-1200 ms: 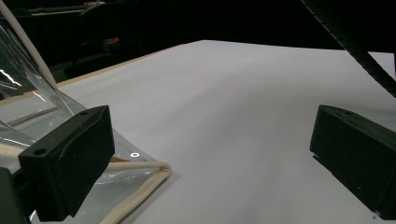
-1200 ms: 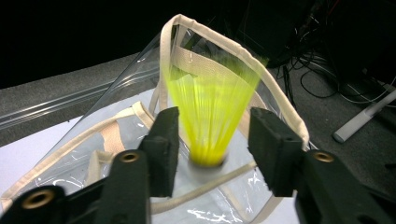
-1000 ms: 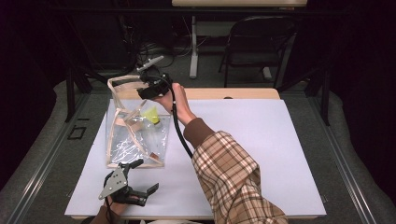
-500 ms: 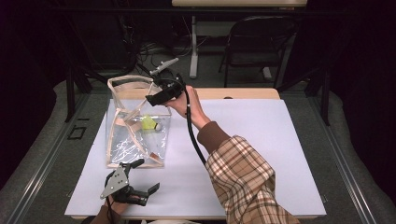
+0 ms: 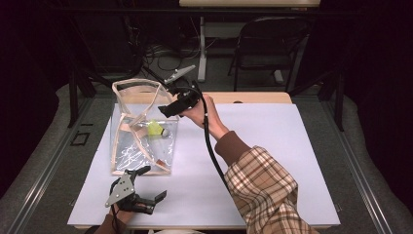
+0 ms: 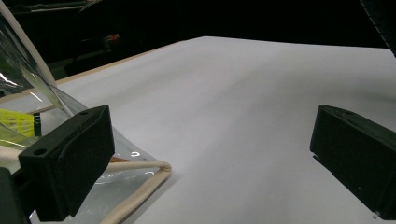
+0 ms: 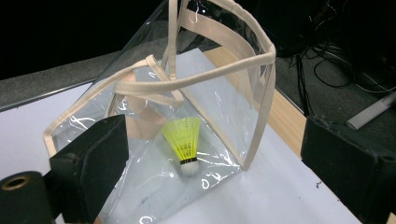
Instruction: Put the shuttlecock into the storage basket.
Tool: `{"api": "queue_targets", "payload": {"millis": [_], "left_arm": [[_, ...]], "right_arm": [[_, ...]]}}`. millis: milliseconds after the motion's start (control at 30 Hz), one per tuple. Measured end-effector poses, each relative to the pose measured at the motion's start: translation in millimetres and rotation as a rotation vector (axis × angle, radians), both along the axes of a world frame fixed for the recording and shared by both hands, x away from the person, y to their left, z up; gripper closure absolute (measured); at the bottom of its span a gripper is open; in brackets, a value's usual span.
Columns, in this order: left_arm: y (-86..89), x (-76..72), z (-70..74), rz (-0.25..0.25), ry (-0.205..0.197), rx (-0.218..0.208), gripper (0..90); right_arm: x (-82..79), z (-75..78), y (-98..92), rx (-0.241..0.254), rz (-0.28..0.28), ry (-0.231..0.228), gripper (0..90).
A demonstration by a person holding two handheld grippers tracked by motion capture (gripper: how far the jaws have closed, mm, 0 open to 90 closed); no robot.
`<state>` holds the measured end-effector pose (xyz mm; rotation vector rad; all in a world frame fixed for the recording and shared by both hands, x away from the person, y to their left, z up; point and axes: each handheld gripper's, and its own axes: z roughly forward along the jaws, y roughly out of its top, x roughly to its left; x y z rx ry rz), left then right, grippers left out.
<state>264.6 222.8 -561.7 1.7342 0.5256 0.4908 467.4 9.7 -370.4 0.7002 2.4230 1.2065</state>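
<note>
A clear plastic bag (image 5: pixel 141 131) with cream trim stands on the left part of the white table (image 5: pixel 272 146), its mouth open at the top. Inside it a yellow shuttlecock (image 5: pixel 155 128) rests low in the bag, on its right side as seen from above. In the right gripper view the shuttlecock (image 7: pixel 184 142) stands cork down, its yellow skirt spreading upward, with the clear wall of the bag (image 7: pixel 219 102) around it and the bag's cream handles draped across the opening.

The right gripper (image 5: pixel 168 109) is held at the bag's far right corner, just above the rim, in a hand that reaches in from a plaid sleeve (image 5: pixel 263 187). Its jaws have just been opening and now stand wide apart with nothing between them; the shuttlecock lies free inside the bag beyond them.

The left gripper (image 5: pixel 148 184) rests at the near edge of the table, just in front of the bag's near right corner. Its jaws also stand wide apart and hold nothing. In the left gripper view one jaw sits right beside the bag's trimmed bottom corner (image 6: pixel 140 170); whether it touches the bag I cannot tell.
</note>
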Motion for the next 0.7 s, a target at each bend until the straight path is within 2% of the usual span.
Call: {"api": "queue_targets", "payload": {"millis": [367, 700], "left_arm": [[1.3, -1.1, -0.2, 0.001, -0.001, -0.002, 0.0], [1.4, -1.3, -0.2, 0.000, -0.001, -0.001, 0.0]], "right_arm": [[-12.1, -8.0, -13.8, -0.023, 0.019, 0.008, 3.9], [-21.1, -12.3, -33.9, -0.029, 0.013, 0.005, 1.7]]}}
